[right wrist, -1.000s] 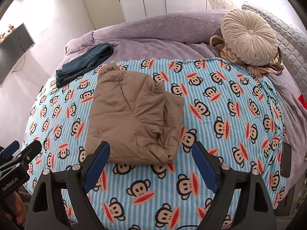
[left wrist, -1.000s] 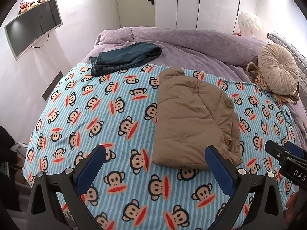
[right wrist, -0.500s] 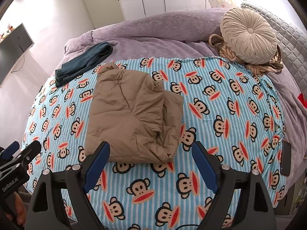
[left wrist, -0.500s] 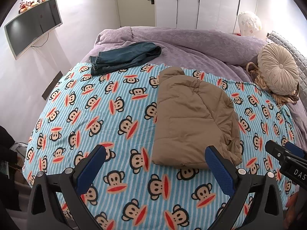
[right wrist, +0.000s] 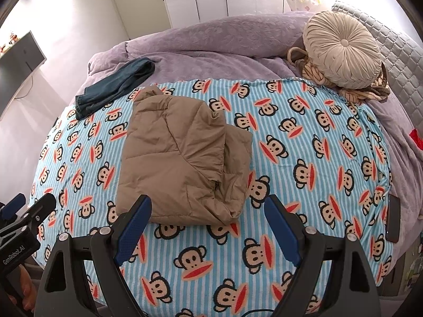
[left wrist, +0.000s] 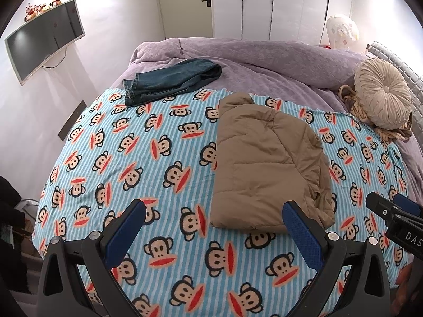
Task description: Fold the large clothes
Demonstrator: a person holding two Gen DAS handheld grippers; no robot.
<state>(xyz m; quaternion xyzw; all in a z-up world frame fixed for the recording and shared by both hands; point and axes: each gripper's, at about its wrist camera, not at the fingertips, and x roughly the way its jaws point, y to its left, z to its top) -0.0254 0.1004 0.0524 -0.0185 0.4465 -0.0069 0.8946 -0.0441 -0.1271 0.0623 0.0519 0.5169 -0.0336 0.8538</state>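
A tan padded jacket (left wrist: 267,163) lies folded into a rough rectangle on the blue striped monkey-print blanket (left wrist: 148,158); it also shows in the right wrist view (right wrist: 182,158). My left gripper (left wrist: 214,211) is open and empty, held above the blanket just short of the jacket's near edge. My right gripper (right wrist: 207,206) is open and empty, also held back over the jacket's near edge. A folded pair of blue jeans (left wrist: 171,79) lies at the far left of the bed, seen also in the right wrist view (right wrist: 116,84).
A purple duvet (left wrist: 264,63) covers the far part of the bed. A round beige cushion (right wrist: 343,50) sits on a woven basket at the back right. A dark phone (right wrist: 393,218) lies at the blanket's right edge. A wall-mounted screen (left wrist: 45,37) hangs on the left.
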